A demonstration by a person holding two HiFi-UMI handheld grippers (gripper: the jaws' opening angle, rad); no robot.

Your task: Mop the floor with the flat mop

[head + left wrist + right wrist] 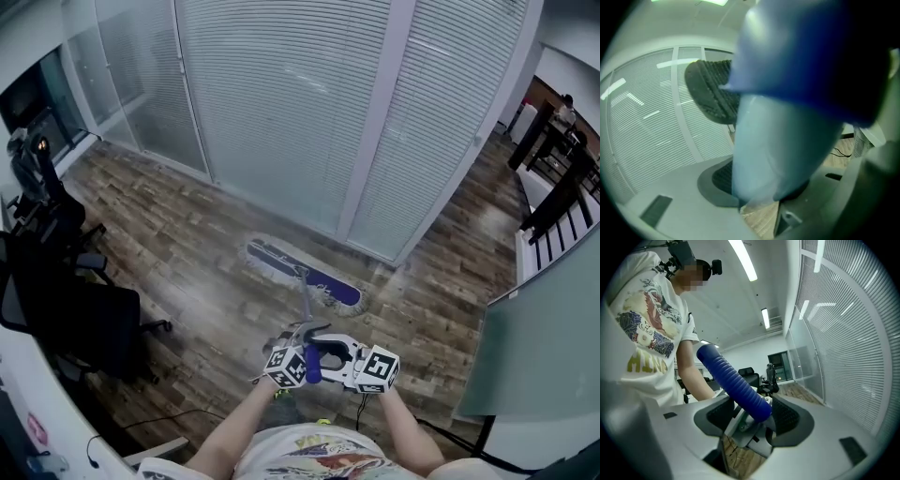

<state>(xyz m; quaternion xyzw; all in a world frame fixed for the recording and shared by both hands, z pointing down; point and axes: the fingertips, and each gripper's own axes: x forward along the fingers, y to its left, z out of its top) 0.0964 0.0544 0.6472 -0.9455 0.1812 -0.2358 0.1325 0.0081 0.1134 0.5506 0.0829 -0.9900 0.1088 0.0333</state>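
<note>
The flat mop's blue head [305, 274] lies on the wood floor [187, 244] near the foot of the blinds wall. Its thin pole [306, 305] rises toward me to a blue ribbed handle [312, 362]. Both grippers hold that handle in front of my body. My left gripper [298, 347] is shut on it; in the left gripper view the handle [787, 122] fills the space between the dark pads [712, 93]. My right gripper [336, 356] is shut on it too. The ribbed grip [733, 380] runs slantwise between its pads [792, 416].
Black office chairs [75, 314] stand at the left, with a cable [159, 420] on the floor near them. A glass partition with blinds [281, 103] closes the far side. A frosted panel [544, 347] and dark railings [562, 192] stand at the right.
</note>
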